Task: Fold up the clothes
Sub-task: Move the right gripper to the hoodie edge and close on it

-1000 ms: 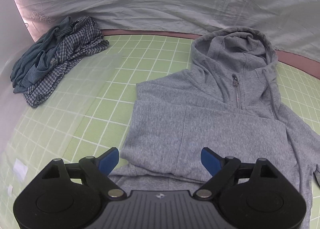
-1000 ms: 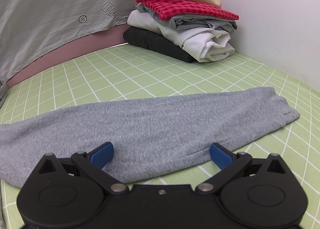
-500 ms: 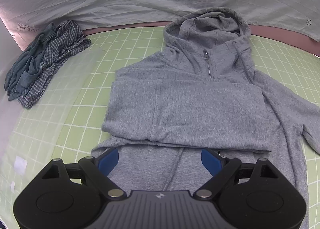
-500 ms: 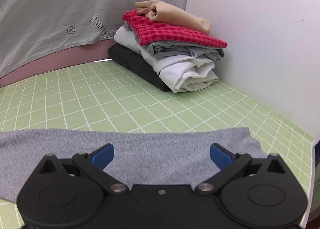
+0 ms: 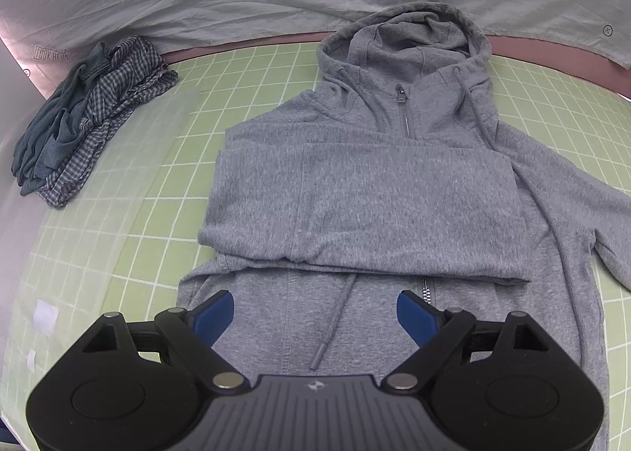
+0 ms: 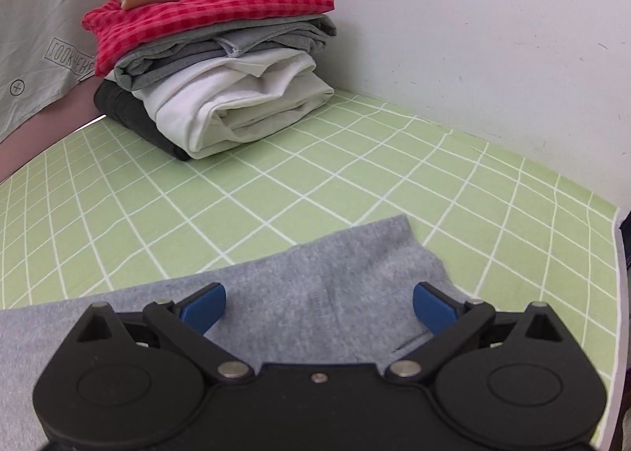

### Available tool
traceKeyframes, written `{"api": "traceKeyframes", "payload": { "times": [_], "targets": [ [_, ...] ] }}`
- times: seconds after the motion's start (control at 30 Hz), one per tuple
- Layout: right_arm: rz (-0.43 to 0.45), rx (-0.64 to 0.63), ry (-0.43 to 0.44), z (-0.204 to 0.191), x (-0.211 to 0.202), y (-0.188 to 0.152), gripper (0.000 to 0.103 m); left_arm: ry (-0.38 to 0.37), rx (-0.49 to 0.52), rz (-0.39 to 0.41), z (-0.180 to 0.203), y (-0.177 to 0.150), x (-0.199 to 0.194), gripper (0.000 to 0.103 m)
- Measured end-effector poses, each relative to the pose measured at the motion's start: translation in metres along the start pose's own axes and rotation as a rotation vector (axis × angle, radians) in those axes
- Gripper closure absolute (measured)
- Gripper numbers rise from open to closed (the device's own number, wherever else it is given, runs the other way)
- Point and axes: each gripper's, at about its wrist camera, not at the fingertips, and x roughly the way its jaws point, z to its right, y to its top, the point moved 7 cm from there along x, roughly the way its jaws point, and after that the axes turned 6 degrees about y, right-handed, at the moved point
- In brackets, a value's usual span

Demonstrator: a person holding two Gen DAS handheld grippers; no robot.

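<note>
Grey zip-front hoodie [image 5: 366, 194] now lies centred ahead of your left gripper [image 5: 315, 313], jaws wide, empty. Your right gripper [image 6: 319, 305], shifted sleeve-endward, hovers spread over its grey cuff [image 6: 355, 265] on the green grid mat [image 6: 276, 190].

Both pictures are bright, with soft, even light and no strong glare. Shadows are faint: a thin dark line sits under the folded sleeve of the grey cotton hoodie [image 5: 366, 190], and a small one under the neat stack of folded clothes [image 6: 221, 68] at 11 o'clock. The round lens bends the white lines of the light green grid mat [image 6: 355, 182] near the edges. The corners go black. Most things look sharp; the left edge at 9 o'clock looks hazy.
</note>
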Motion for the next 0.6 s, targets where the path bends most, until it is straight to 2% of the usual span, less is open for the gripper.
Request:
{"api": "traceKeyframes", "payload": {
  "times": [0.33,0.53,0.6],
  "targets": [
    [-0.006,-0.008,0.009,0.0104,0.0065,0.0030,0.000,-0.011,-0.001,0.000,0.0030,0.0001,-0.0007,0.013],
    [-0.032,-0.029,0.044,0.0104,0.0058,0.0025,0.000,-0.025,-0.024,0.000,0.0003,-0.0014,-0.0003,0.013],
    [-0.034,-0.038,0.056,0.0104,0.0031,0.0022,0.006,-0.030,-0.033,0.002,-0.0008,-0.0013,-0.0004,0.013]
  ]
}}
